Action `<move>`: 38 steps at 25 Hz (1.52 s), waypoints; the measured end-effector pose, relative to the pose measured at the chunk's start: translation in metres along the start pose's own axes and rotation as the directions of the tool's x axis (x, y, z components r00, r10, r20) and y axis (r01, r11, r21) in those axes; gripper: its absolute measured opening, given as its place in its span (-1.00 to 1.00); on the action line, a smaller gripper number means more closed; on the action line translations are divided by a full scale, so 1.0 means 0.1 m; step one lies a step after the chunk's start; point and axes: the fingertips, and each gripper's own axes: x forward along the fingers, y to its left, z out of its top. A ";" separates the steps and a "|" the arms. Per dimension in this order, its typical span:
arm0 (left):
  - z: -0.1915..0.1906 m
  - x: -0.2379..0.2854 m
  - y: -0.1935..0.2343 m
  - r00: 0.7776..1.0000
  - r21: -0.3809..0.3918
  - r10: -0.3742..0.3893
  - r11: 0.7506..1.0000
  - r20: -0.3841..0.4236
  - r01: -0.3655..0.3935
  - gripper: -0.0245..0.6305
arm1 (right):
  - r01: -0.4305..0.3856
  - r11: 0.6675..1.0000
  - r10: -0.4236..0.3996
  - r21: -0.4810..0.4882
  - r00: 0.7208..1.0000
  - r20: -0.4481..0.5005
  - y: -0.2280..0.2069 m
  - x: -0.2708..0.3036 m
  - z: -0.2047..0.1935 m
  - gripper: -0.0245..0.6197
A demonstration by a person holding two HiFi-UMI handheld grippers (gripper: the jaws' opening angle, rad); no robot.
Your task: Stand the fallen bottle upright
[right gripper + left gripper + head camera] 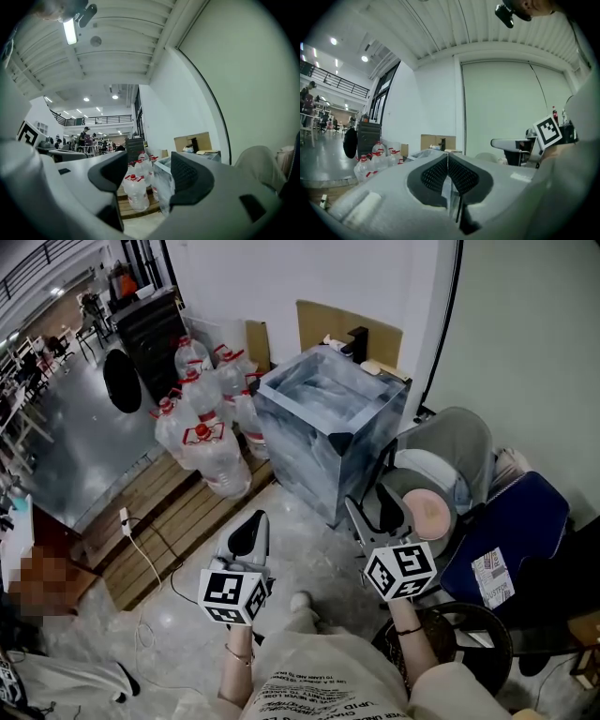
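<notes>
I make out no fallen bottle in any view. My left gripper (251, 526) is held level over the floor, and its ribbed pads (440, 174) meet with nothing between them, so it is shut. To its right, my right gripper (373, 509) is open and empty, pointing toward the marbled grey box table (328, 427). In the right gripper view, the open jaws (149, 180) frame large clear water jugs (135, 190) with red caps and a corner of the box (164, 180). Small items (361, 352) lie on the box's far edge.
Several water jugs (206, 423) stand on a low wooden pallet (169, 521) left of the box. A grey chair (445, 460) with a round pad stands to the right, and a blue bag (511, 540) lies beside it. A white cable (141, 540) trails across the floor.
</notes>
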 end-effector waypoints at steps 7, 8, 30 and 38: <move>-0.04 0.22 0.16 1.000 -0.023 0.002 1.000 -0.010 -0.002 -0.85 | -0.001 1.000 0.002 0.027 1.000 -0.016 -0.11 0.24 -0.08 -0.04; -0.05 0.27 0.19 1.000 -0.025 0.001 1.000 -0.010 -0.001 -0.85 | -0.020 0.999 0.020 0.034 1.000 -0.022 -0.10 0.30 -0.11 -0.04; -0.07 2.48 1.62 0.989 -0.034 -0.142 0.990 -0.045 0.140 -0.85 | 0.060 0.998 -0.059 0.009 0.998 -0.033 -0.63 2.59 -0.28 -0.04; -0.05 3.06 1.94 0.978 -0.034 -0.206 0.978 -0.040 0.205 -0.85 | 0.112 0.994 -0.112 0.005 0.994 -0.021 -0.81 3.14 -0.30 -0.04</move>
